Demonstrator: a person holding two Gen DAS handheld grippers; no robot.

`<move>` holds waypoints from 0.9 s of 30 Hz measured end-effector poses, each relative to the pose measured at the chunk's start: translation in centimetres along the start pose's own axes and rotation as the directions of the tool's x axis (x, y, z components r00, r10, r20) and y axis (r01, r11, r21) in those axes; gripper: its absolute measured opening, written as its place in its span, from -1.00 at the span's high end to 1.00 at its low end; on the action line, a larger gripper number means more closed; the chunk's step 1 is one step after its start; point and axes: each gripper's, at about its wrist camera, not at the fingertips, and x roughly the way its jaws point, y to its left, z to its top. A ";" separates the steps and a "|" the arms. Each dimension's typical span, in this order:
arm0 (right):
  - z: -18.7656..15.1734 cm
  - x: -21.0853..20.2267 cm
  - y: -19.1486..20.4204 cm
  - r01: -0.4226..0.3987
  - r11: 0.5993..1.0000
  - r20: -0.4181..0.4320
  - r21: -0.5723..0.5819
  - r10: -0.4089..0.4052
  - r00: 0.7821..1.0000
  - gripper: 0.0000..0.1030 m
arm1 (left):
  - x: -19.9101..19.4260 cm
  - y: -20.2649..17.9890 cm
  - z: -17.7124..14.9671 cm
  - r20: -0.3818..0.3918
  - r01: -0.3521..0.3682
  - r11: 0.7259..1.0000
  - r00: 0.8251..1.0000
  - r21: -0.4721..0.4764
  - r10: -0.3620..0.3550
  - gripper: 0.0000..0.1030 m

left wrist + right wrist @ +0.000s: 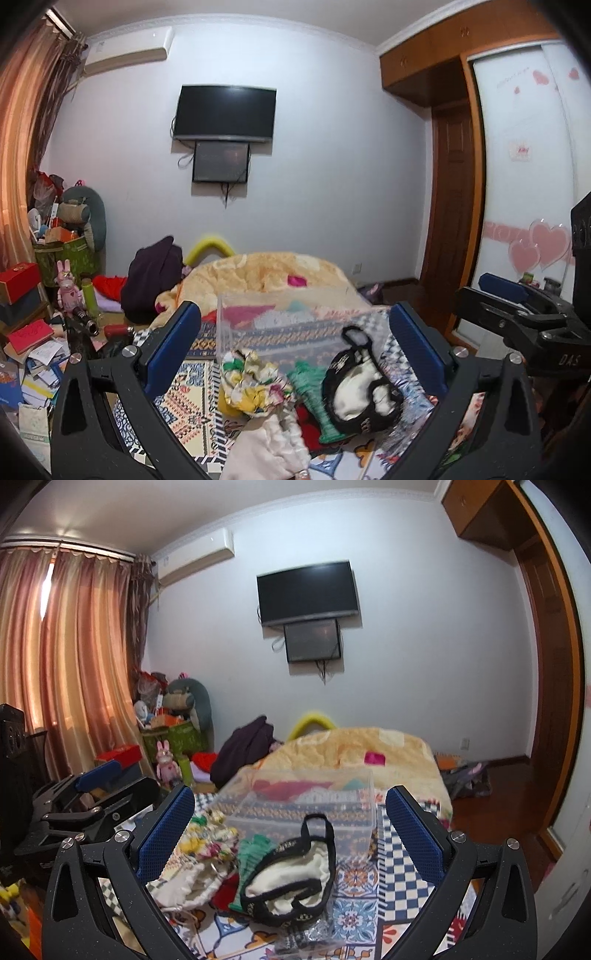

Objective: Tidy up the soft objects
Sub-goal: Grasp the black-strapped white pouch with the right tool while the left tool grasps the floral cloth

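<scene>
In the left wrist view, a cream cloth is seen nearest the lens, low between the two arms of the left tongs. These tongs are spread wide and nothing is gripped between the blue pads. Just beyond the cream cloth, a floral scrunchie is found slightly left of the midline. Beside it a green piece is seen, and a black-trimmed white pouch lies to the right of that, nearer the right pad. All of these rest in a heap on the patterned bed cover. A clear box is set behind the heap, with coloured fabrics seen through its wall.

In the right wrist view, the right tongs are likewise held wide apart and empty. The pouch lies almost on their midline, with the green piece touching its left side and the scrunchie further left, near the left pad. The cream cloth is seen low on the left. The box stands behind the pouch, between the pad tips. A yellow quilt is bunched beyond the box.

Each pair of tongs is caught at the edge of the other view: right tongs, left tongs.
</scene>
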 end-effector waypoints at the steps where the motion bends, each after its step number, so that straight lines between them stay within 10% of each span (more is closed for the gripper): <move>1: -0.3 0.4 -0.1 0.003 1.000 -0.014 -0.001 -0.003 1.000 -1.00 | 0.4 0.1 -0.2 -0.009 -0.015 1.000 1.000 0.000 0.015 -1.00; 11: -3.9 4.5 -1.2 0.005 1.000 -0.164 -0.016 -0.008 0.986 -0.96 | 5.6 3.2 -3.5 -0.165 -0.120 0.992 0.980 -0.024 0.114 -0.76; 27: -7.8 8.6 -2.6 -0.053 0.996 -0.382 0.072 0.077 0.921 -0.37 | 9.9 5.3 -7.5 -0.347 -0.033 0.992 0.938 -0.123 -0.012 0.15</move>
